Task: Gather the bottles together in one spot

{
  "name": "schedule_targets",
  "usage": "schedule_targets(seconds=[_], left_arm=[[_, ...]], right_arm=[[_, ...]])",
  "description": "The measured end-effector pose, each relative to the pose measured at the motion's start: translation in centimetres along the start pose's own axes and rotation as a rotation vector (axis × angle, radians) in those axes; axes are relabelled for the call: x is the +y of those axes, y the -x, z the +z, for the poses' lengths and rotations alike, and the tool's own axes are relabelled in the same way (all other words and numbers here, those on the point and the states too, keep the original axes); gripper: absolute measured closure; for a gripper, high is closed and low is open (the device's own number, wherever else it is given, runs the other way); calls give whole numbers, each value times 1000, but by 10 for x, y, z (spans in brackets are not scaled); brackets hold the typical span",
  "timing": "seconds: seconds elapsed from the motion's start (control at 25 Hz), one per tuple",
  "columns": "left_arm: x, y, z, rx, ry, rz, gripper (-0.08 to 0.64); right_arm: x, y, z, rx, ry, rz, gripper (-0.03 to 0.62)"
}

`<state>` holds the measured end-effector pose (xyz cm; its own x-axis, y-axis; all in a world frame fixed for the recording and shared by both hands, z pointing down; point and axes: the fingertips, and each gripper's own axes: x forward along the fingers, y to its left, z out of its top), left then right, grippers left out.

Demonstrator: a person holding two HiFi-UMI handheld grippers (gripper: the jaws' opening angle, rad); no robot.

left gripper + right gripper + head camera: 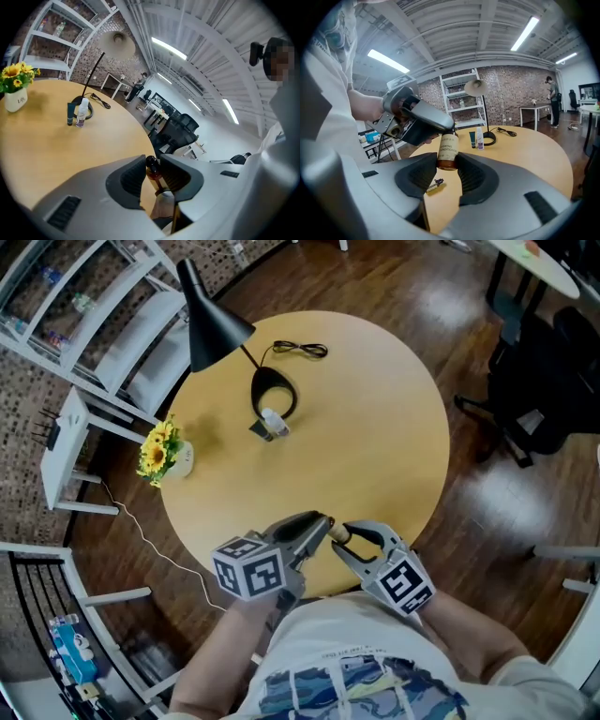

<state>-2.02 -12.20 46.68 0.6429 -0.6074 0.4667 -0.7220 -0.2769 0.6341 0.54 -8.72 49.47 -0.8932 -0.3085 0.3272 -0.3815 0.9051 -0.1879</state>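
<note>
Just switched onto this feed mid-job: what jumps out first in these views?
An amber bottle is held above the near edge of the round table, the right hand-held gripper clamping its base and the left hand-held gripper its cap. Farther across, two small bottles stand by the base of the black lamp, with yellow flowers at the left rim.

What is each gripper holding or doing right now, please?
Left gripper: closed on the amber bottle, at its cap.
Right gripper: closed on the same bottle's base.
</note>
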Motion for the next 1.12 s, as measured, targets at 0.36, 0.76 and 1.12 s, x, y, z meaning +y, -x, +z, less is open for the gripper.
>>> schedule_targets(seconds=[0.36,0.76,1.12], left_arm=[[-11,-22,-4,57,81,-55,481],[13,-27,61,-28,-368,137,482],[97,-81,126,-109,-631,415,482]], right_arm=[[-13,10,-10,-8,48,-56,437],[-39,5,-20,64,19,-90,325],[-64,41,-41,109,-69,-170,327]])
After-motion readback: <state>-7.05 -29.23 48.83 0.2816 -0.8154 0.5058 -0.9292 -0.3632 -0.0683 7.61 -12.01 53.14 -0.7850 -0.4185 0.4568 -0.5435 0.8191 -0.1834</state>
